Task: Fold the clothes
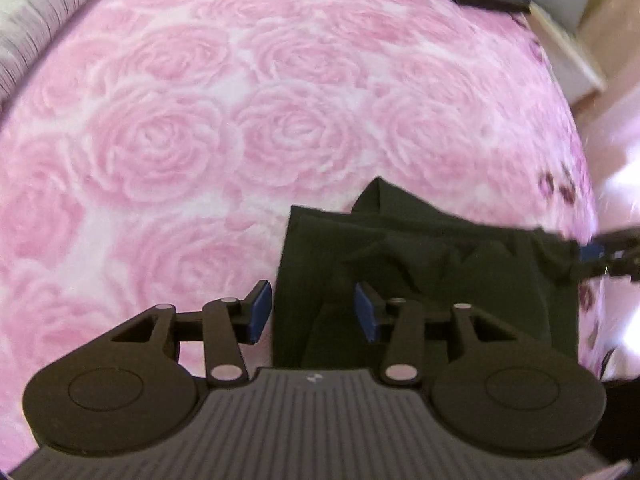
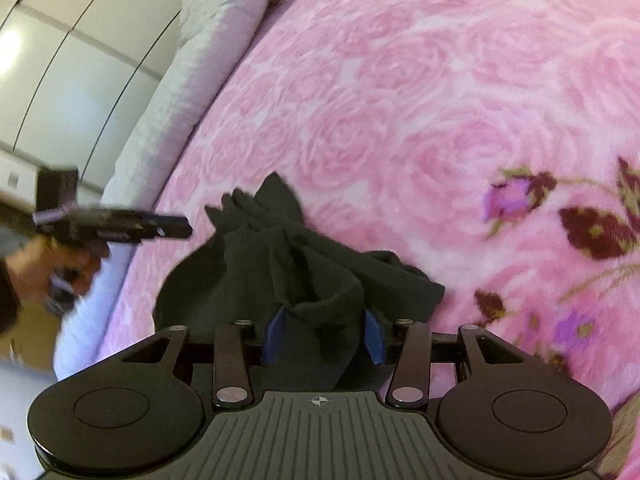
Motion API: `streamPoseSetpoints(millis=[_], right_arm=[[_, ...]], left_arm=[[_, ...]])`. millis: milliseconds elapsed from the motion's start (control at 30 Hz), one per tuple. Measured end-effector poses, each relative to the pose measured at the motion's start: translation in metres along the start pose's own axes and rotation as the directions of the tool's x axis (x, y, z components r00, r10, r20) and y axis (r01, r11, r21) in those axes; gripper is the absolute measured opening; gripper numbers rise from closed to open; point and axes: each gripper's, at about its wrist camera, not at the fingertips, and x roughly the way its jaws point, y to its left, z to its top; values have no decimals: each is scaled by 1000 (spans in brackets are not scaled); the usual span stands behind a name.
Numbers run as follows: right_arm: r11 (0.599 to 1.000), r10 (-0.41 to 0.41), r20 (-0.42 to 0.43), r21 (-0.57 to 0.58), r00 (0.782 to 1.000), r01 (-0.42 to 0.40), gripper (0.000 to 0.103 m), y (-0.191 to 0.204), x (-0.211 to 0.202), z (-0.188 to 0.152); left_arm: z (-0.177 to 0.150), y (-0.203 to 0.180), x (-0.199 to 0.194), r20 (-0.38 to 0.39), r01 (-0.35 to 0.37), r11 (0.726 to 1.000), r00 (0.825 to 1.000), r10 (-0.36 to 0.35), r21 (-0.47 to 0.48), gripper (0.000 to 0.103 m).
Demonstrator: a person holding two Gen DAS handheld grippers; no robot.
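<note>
A plush pink rose-patterned blanket covers the bed. Left of it runs a pale fluffy bolster, then white cabinet doors. The crumpled black fabric garment lies near the blanket's right edge. The left gripper is spread wide over the garment's left border, gripping nothing. The right gripper has bunched garment cloth between its pads. Most of the blanket lies bare.

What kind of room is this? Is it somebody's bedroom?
Most likely a bedroom. A fluffy pink rose blanket covers what looks like a bed, a pale pillow or cushion lies along its edge, and white cupboard doors stand beyond. A black garment is being folded on it.
</note>
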Motion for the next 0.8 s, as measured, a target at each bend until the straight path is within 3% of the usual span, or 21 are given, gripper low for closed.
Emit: streamPoseSetpoints(millis=[33, 67, 133, 167, 233, 400, 500, 600, 733, 800], right_arm=[[1000, -10, 0, 11, 1000, 10, 43, 0, 2, 1], [1000, -28, -4, 10, 1000, 28, 29, 0, 3, 1], [998, -64, -11, 8, 998, 64, 15, 1, 4, 1], [997, -78, -14, 7, 997, 79, 11, 1, 5, 1], [996, -89, -12, 7, 996, 89, 9, 0, 4, 4], [998, -61, 43, 0, 997, 61, 7, 11, -25, 14], [996, -89, 20, -11, 996, 89, 7, 2, -15, 7], [994, -96, -1, 56, 995, 96, 7, -15, -5, 5], [997, -57, 59, -45, 997, 59, 7, 8, -28, 14], [995, -79, 58, -61, 995, 83, 7, 6, -26, 12]], left_arm=[[2, 0, 7, 1, 18, 1000, 1000, -18, -8, 35], [3, -2, 13, 0, 31, 999, 1000, -31, -6, 33], [6, -9, 26, -8, 52, 998, 999, -52, 23, 10], [6, -13, 31, -15, 47, 998, 999, -46, 44, 8], [8, -18, 37, -16, 35, 997, 999, -34, 75, 3], [14, -31, 23, 54, 3, 988, 998, -11, 153, 2], [11, -26, 39, 27, -3, 992, 1000, -1, 124, 3], [10, -26, 36, 43, -10, 994, 999, 5, 111, 2], [11, -22, 16, 105, -33, 996, 994, 24, 83, 3], [10, -13, 22, 92, -27, 999, 995, 24, 36, 3]])
